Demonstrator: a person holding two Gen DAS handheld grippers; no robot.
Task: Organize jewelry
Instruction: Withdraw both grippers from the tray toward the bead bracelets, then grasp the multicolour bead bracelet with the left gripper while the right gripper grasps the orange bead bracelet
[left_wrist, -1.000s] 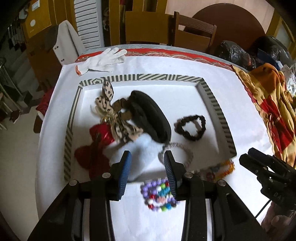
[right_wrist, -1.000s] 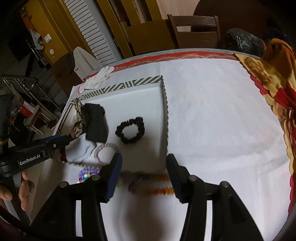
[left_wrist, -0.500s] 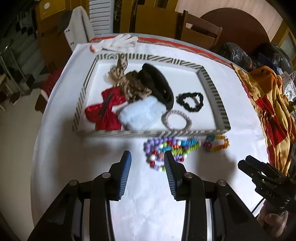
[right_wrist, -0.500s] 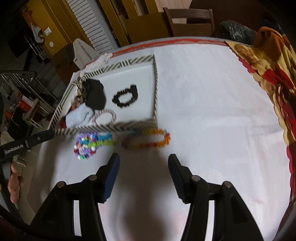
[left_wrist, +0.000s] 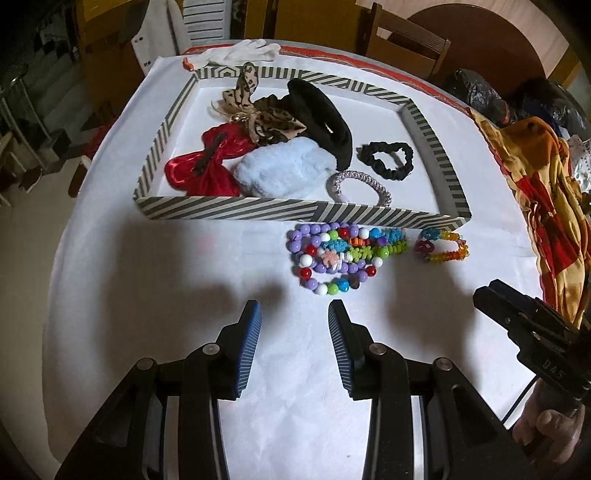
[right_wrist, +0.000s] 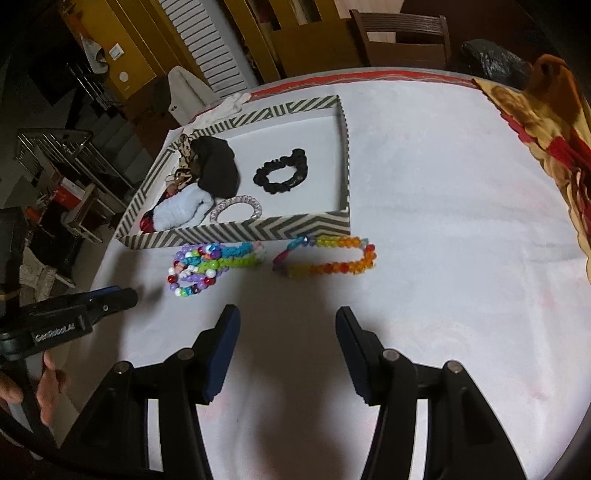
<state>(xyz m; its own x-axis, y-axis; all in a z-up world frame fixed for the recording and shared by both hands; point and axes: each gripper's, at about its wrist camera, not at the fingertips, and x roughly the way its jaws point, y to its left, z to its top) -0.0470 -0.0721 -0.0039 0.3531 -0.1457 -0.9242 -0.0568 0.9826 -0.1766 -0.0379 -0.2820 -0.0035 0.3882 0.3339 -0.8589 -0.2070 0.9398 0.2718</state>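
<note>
Both the left tongs and right tongs have drawn back from the striped tray, jaws apart and empty, leaving the bead bracelets on the table just outside its near edge, unsorted.

Both grippers point steeply downward, empty: the left gripper and right gripper hold their fingers apart.
</note>
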